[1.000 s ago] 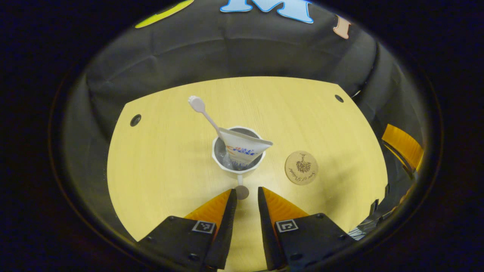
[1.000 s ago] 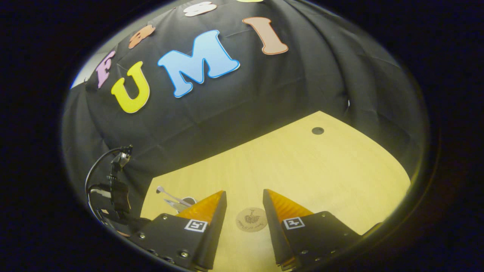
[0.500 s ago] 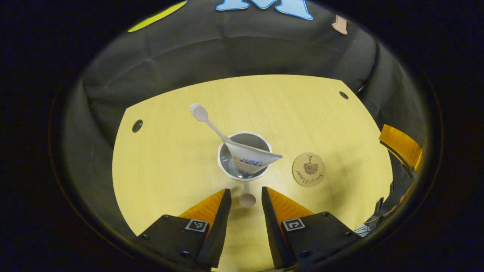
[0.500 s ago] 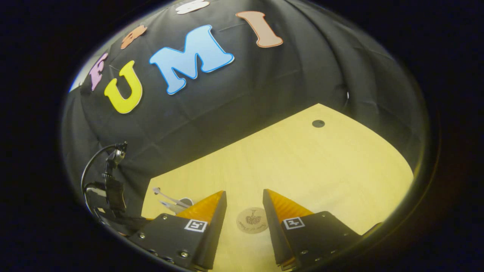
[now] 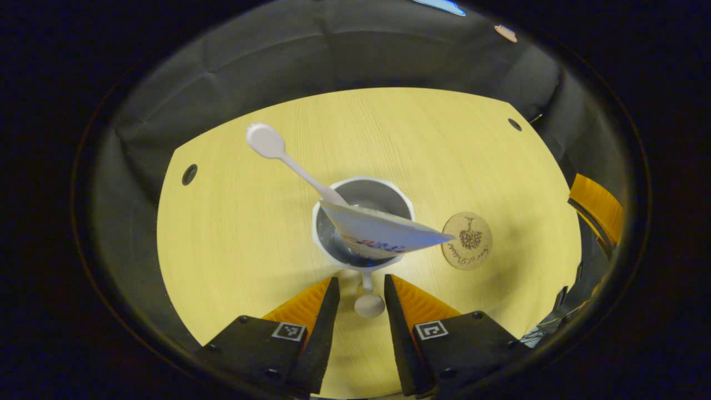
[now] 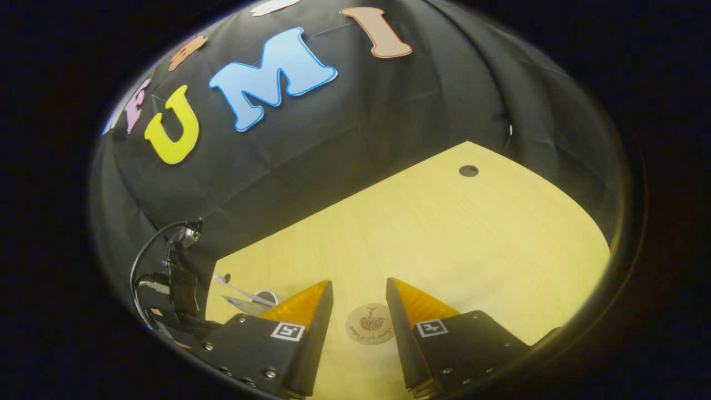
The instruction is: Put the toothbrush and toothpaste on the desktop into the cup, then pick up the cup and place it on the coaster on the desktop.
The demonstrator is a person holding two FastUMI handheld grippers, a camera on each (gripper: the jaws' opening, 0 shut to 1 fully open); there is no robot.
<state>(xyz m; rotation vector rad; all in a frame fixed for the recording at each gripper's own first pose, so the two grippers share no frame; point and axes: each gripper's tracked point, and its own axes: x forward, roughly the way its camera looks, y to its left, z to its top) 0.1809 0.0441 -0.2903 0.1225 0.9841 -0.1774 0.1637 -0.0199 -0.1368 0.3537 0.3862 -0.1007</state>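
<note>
In the left gripper view, the left gripper (image 5: 358, 286) is spread, its fingers flanking the cup (image 5: 364, 191) handle without touching it. The toothbrush (image 5: 289, 161) and toothpaste (image 5: 383, 233) stand in the cup; the coaster (image 5: 467, 240) lies just beside it on the desktop (image 5: 233, 233).

In the right gripper view, the right gripper (image 6: 359, 289) hovers spread above the coaster (image 6: 370, 324), gripping nothing; the cup (image 6: 265, 297) sits at far left.

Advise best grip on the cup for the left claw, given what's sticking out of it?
Take the cup by its handle, the stub pointing at the left claw, which is open astride it. Come in low from the near side: the toothpaste lies across the rim and the toothbrush leans away, so a top or rim grip is blocked.
</note>
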